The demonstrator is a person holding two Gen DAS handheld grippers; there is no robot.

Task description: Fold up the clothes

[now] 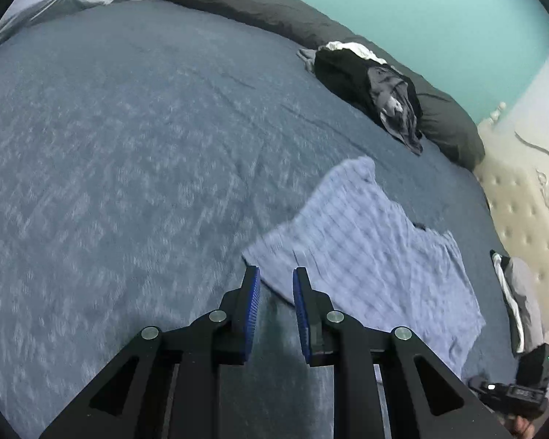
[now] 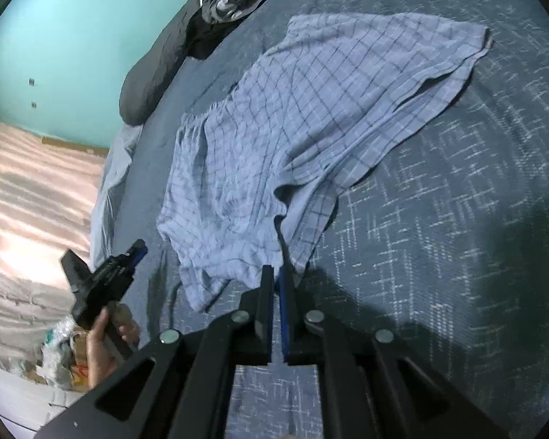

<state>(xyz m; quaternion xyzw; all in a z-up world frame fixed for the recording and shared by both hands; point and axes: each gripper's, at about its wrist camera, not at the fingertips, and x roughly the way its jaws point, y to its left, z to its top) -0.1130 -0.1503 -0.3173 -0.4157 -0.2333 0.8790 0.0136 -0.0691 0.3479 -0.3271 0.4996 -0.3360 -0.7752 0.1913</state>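
**Right fingers pinch the checked shorts; left fingers stand apart and empty**

The right gripper has its two fingers drawn together on a pulled-up fold at the near edge of the light blue checked shorts. A thin ridge of cloth runs up from the shorts into the narrow slit between the fingers. Beyond the fingertips the rest of the shorts lies spread and rumpled on the dark blue bedspread, with one leg stretching away ahead and to the right.

The left gripper hovers over the bedspread with its blue-padded fingers a clear gap apart, nothing between them. The corner of the shorts lies just past and to the right of the fingertips, not touching them.

Far ahead of both pairs of fingers, a heap of dark clothes rests against a long grey pillow along the teal wall. From the right wrist view, the left gripper appears off to the left, held in a hand at the bed's edge.
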